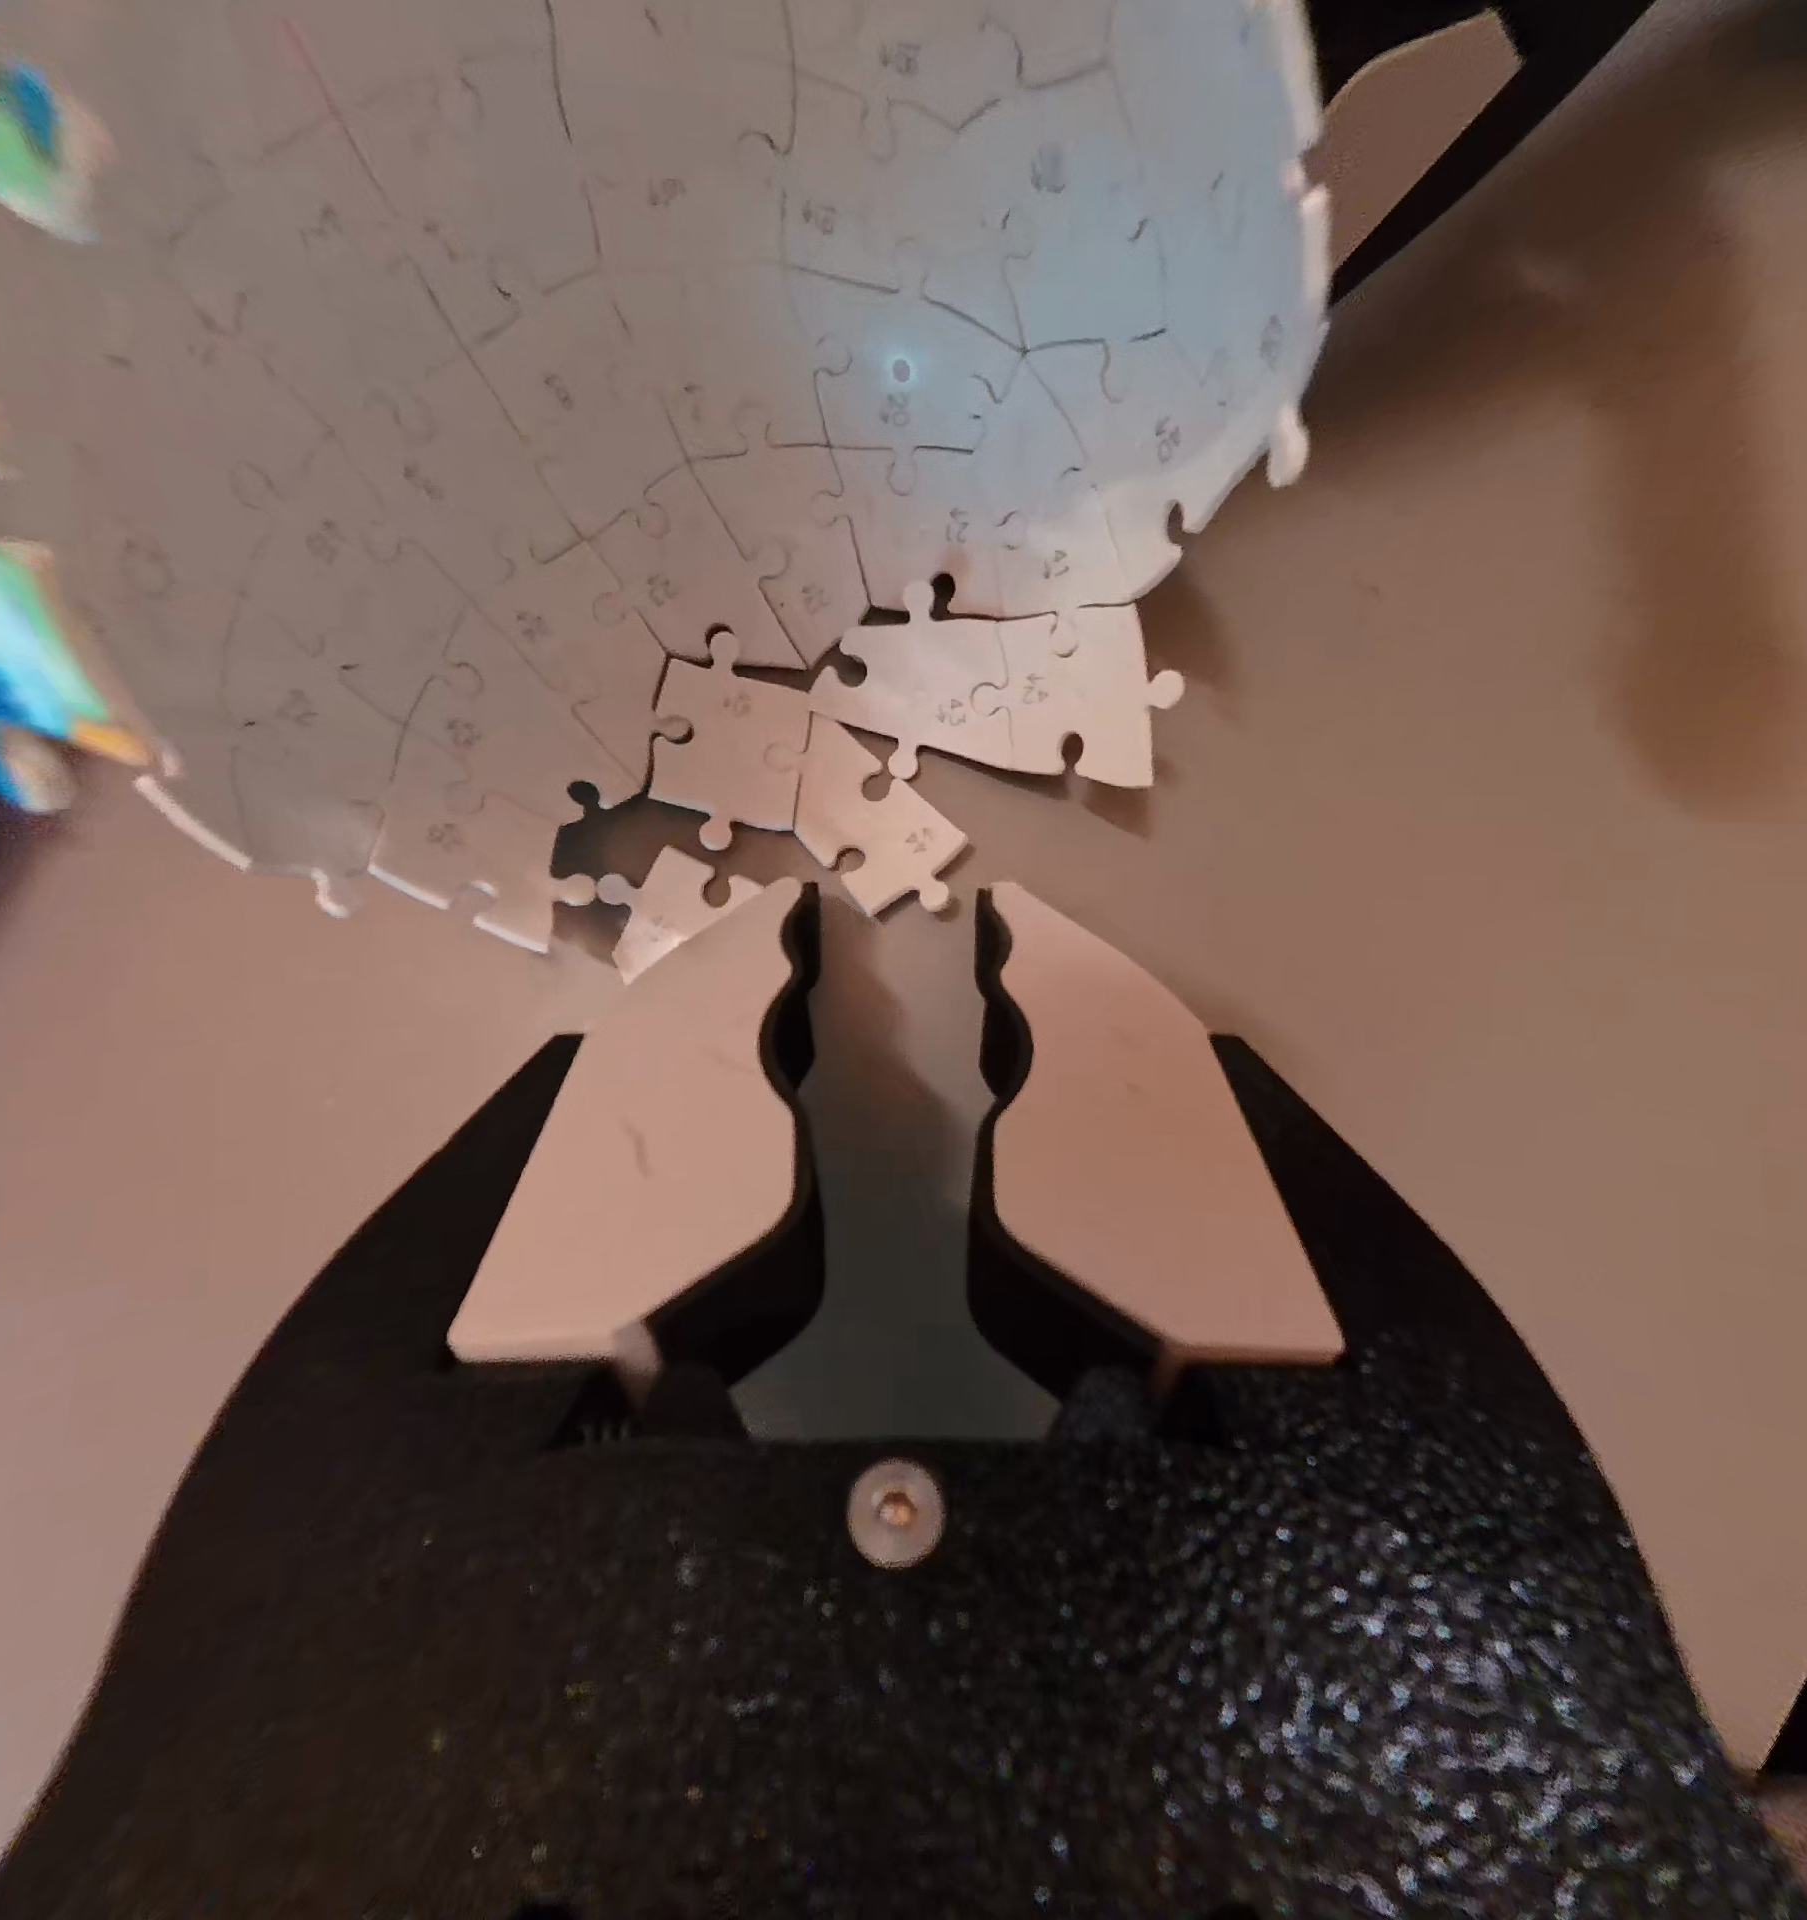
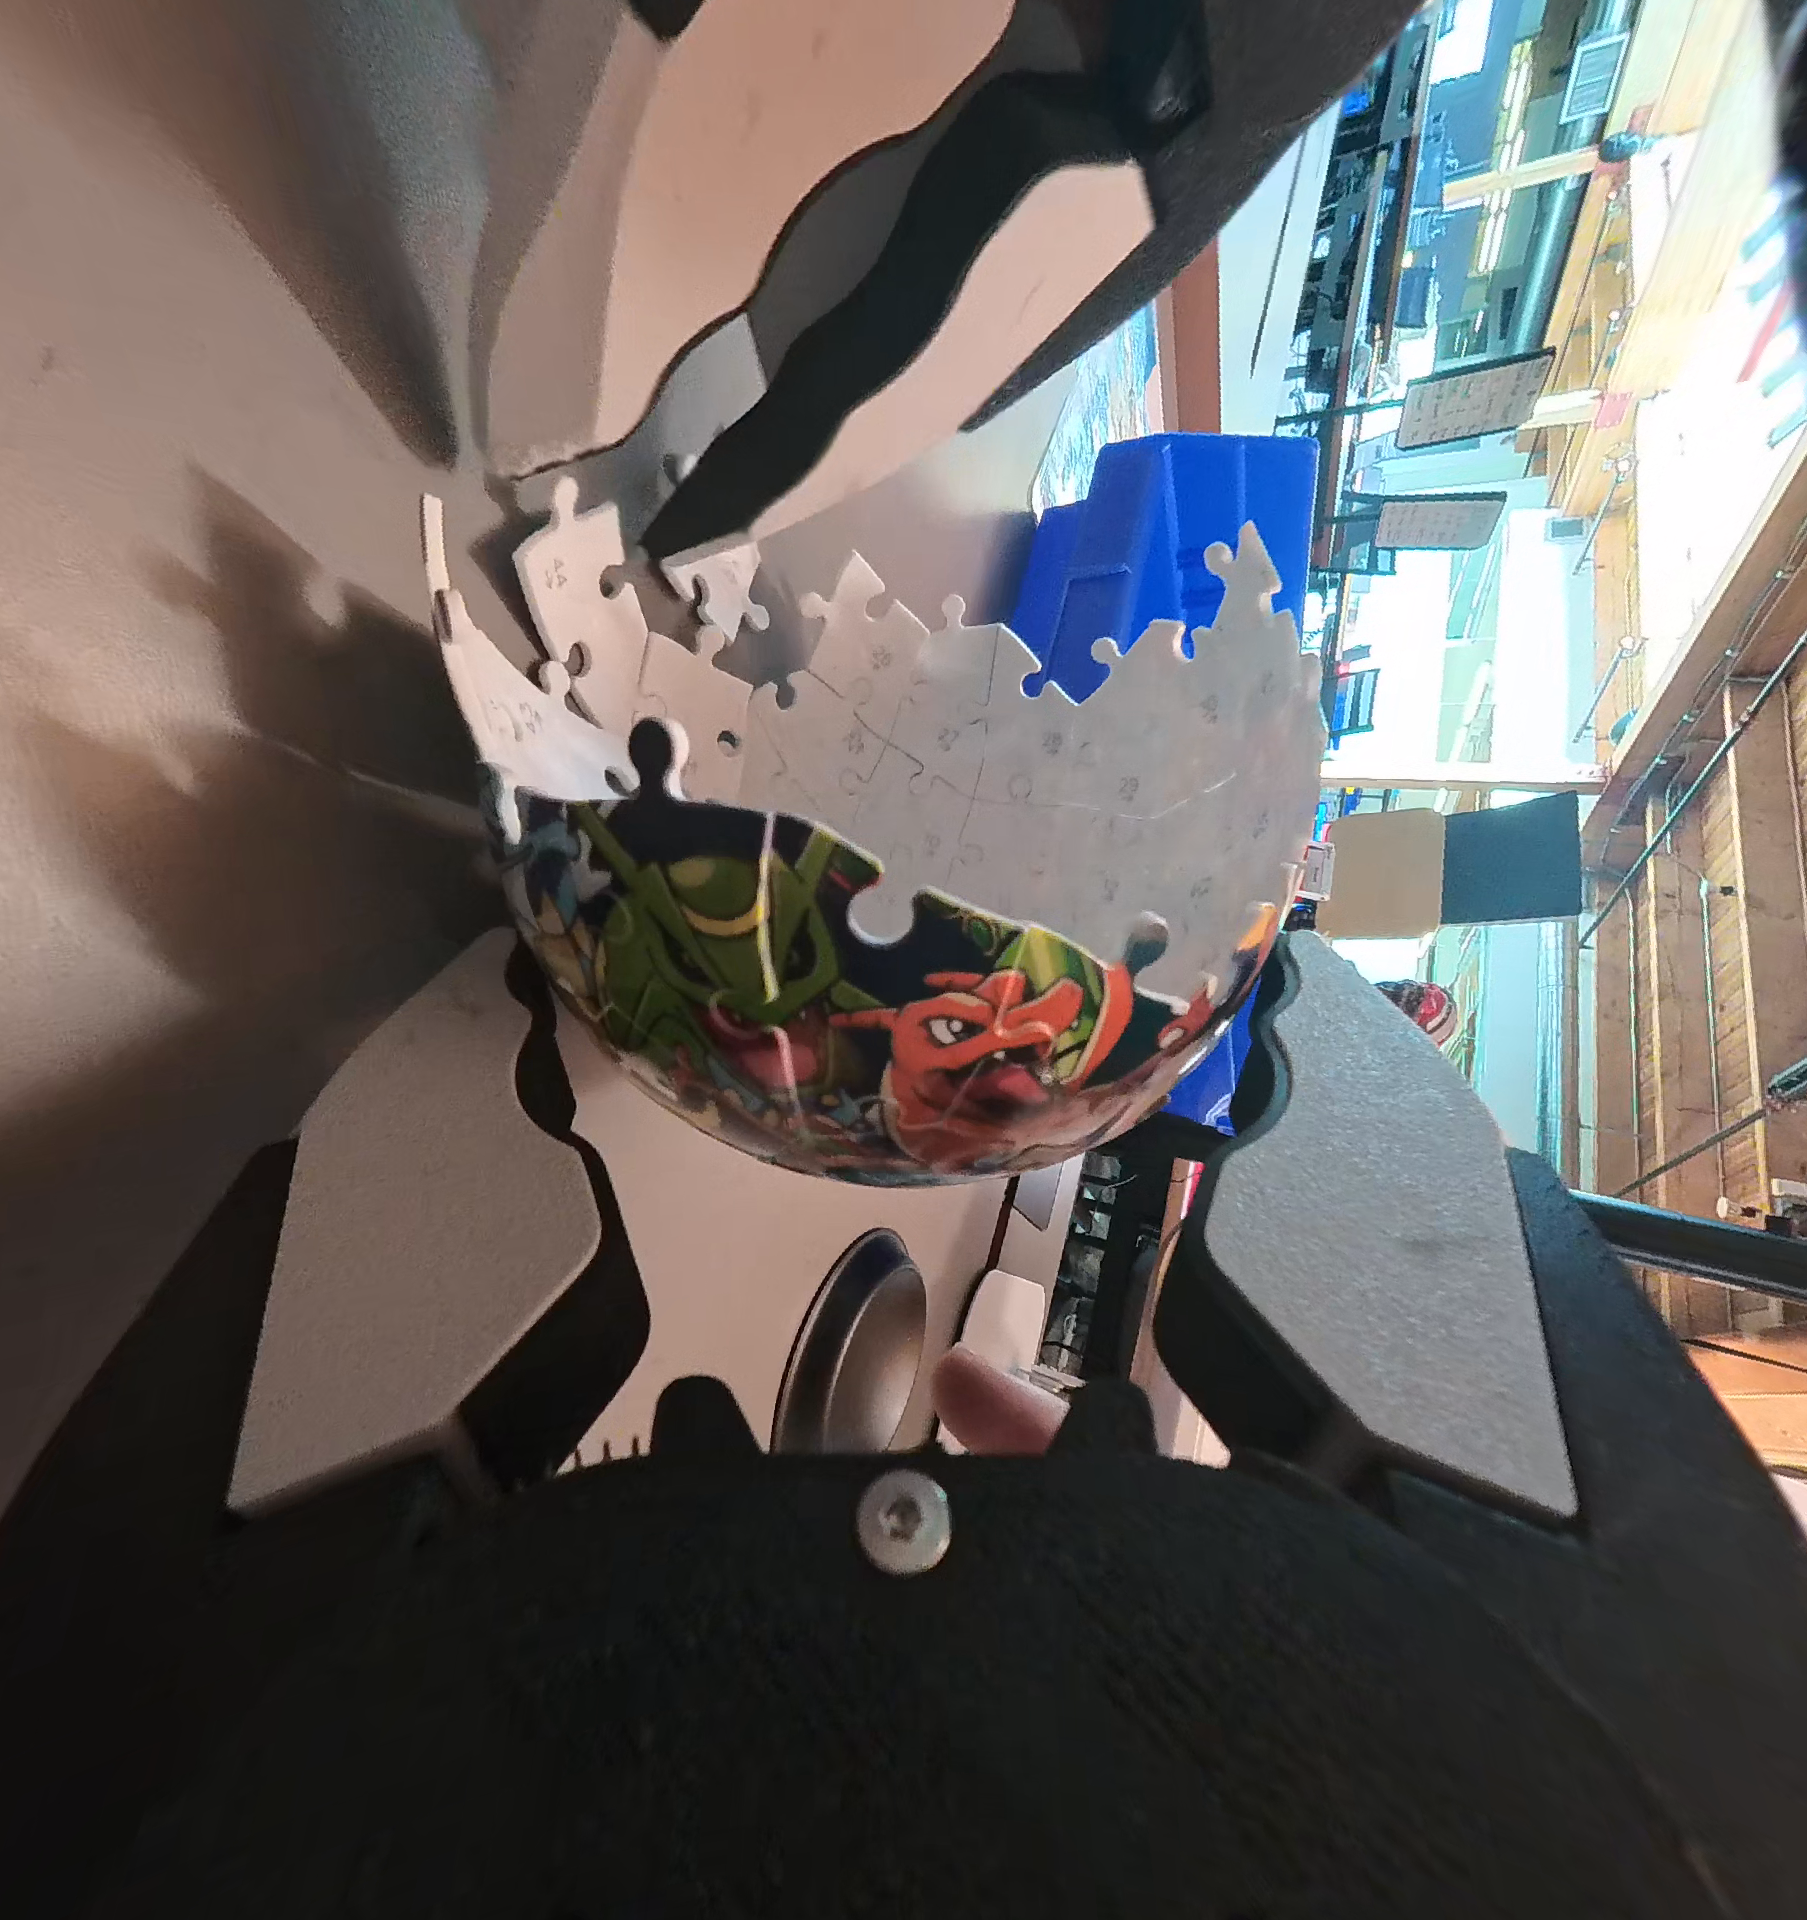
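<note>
grey table (image 1: 1398,935): right tool (image 2: 899,997) grips puzzle bowl (image 2: 982,790); loose pieces (image 1: 878,821) inside.

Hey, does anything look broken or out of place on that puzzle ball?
Yes. The puzzle shell, held between the right gripper fingers, is only a partial bowl, and several loose pieces at its rim sit askew with gaps between them, just ahead of the open left gripper.

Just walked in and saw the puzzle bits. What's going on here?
The right gripper grips a half-built puzzle ball shell, colourful outside, white inside. The left gripper is open at the shell's broken rim, its tips beside loosened white pieces hanging off the edge. A blue bin stands behind.
</note>
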`<state>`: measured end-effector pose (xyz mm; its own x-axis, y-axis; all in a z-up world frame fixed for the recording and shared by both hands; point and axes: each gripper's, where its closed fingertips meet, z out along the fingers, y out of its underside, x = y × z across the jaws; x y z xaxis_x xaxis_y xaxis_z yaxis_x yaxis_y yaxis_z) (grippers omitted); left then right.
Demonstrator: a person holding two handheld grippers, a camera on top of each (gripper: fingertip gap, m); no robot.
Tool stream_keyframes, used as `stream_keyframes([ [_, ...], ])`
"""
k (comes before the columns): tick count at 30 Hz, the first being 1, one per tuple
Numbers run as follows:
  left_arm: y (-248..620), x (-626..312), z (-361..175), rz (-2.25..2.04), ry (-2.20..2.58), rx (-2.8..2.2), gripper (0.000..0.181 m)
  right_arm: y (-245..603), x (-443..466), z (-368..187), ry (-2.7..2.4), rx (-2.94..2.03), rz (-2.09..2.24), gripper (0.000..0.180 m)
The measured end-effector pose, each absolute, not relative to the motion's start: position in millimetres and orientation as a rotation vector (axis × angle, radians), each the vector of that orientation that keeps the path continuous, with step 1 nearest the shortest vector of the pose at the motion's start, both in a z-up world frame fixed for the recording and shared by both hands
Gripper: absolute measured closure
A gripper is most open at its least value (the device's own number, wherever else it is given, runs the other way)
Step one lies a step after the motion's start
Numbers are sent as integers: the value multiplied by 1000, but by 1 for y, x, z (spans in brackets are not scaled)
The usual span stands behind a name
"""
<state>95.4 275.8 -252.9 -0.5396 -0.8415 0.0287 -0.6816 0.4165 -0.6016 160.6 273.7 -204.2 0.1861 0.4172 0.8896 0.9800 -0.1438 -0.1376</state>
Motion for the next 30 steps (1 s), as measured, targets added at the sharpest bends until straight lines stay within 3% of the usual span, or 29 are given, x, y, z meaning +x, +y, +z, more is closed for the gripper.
stream_keyframes([
  [7,255,109,-237,-918,2354,-1097,157,275,158,-204,-1334,-1671,-912,54],
  [12,275,133,-228,-881,2162,-1114,170,273,157,-204,-1338,-1637,-932,54],
  [15,286,134,-231,-834,2125,-1222,167,273,160,-204,-1303,-1655,-923,54],
  [19,299,107,-224,-732,2192,-1245,141,271,160,-203,-1277,-1648,-960,55],
  [24,343,124,-213,-841,1837,-1532,89,267,157,-203,-1281,-1638,-1000,55],
  [30,320,134,-243,-847,1926,-1656,83,268,153,-203,-1338,-1626,-1071,55],
])
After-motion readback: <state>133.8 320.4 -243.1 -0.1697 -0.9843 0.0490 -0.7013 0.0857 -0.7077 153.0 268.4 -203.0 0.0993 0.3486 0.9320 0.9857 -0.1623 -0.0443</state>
